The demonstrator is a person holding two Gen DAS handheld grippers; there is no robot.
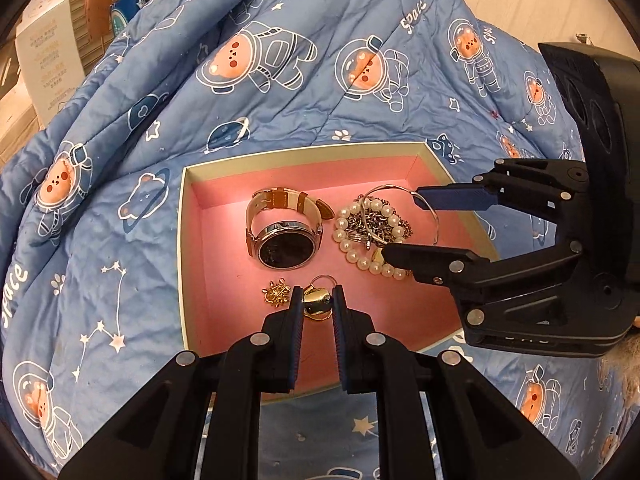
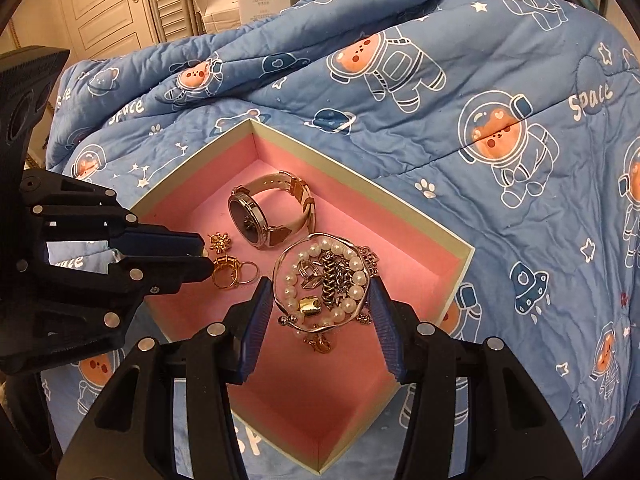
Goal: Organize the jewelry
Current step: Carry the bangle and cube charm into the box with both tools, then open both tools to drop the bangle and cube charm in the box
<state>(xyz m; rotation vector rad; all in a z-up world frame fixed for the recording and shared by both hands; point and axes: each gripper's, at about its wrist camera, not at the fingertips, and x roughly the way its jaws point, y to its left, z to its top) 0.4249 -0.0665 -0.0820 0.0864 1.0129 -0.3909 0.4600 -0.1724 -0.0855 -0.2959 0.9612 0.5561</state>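
Note:
A pink-lined box (image 1: 304, 152) (image 2: 360, 184) lies on the quilt. Inside are a watch (image 1: 284, 244) (image 2: 260, 212), a gold charm (image 1: 275, 293) (image 2: 220, 241), a pearl bracelet (image 1: 360, 256) (image 2: 356, 280) and a metal chain (image 1: 376, 220) (image 2: 332, 276). My left gripper (image 1: 317, 300) (image 2: 206, 254) reaches into the box's near-left part, shut on a gold ring (image 1: 316, 306) (image 2: 226, 274). My right gripper (image 2: 320, 308) (image 1: 402, 222) is over the pearl pile, its pads pressing both sides of a thin silver bangle (image 2: 320, 236) (image 1: 434, 220). I cannot tell whether the bangle rests on the pile.
A blue quilt (image 1: 280, 100) (image 2: 480, 80) printed with astronaut bears covers the bed and rises in folds behind the box. White cartons (image 1: 44, 60) and a door (image 2: 104, 8) stand beyond it. The box's near pink floor (image 2: 312, 392) is bare.

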